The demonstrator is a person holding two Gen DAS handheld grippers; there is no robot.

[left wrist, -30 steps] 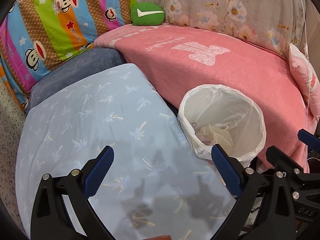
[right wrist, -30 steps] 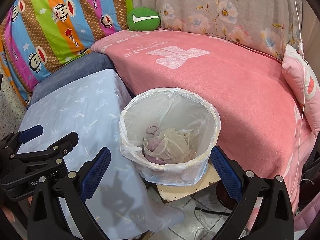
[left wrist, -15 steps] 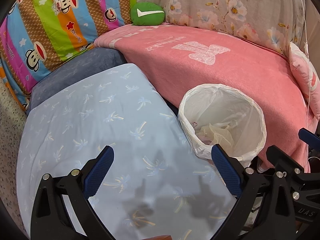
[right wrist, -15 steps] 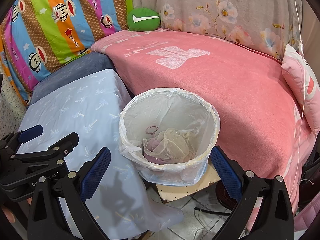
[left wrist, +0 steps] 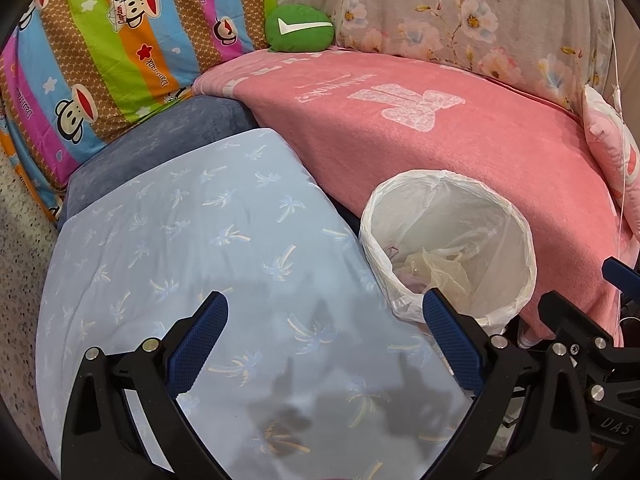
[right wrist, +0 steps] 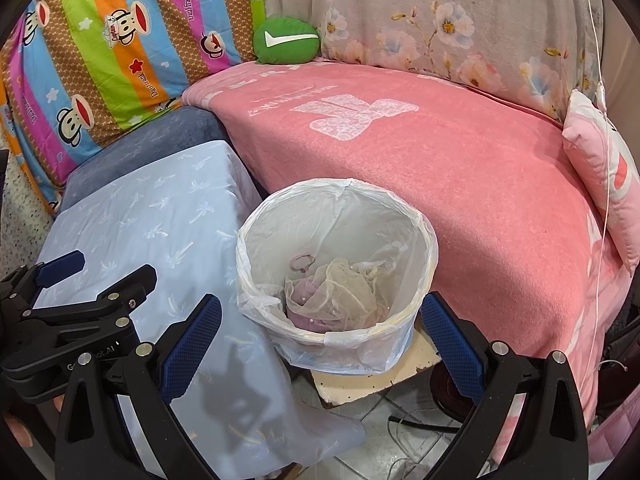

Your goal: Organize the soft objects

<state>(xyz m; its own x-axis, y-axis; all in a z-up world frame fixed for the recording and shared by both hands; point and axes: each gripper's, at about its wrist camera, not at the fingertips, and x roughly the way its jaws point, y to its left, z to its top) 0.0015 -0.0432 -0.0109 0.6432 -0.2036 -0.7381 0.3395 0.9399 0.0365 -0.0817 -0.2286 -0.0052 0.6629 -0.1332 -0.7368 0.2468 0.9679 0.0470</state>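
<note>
While empty, both grippers [left wrist: 324,340] [right wrist: 320,332] wide apart.

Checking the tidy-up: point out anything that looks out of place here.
Soft items, a cream mesh cloth over something purple, lie in the lined bin, which reads oddly for organizing. The bin stands on a chipped board. Both tongs, left and right, are open and empty.

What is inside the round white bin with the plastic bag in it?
Inside the round white bag-lined bin lies a crumpled cream mesh cloth over something soft and purple, with a small pinkish ring beside it. Anything beneath is covered.
</note>
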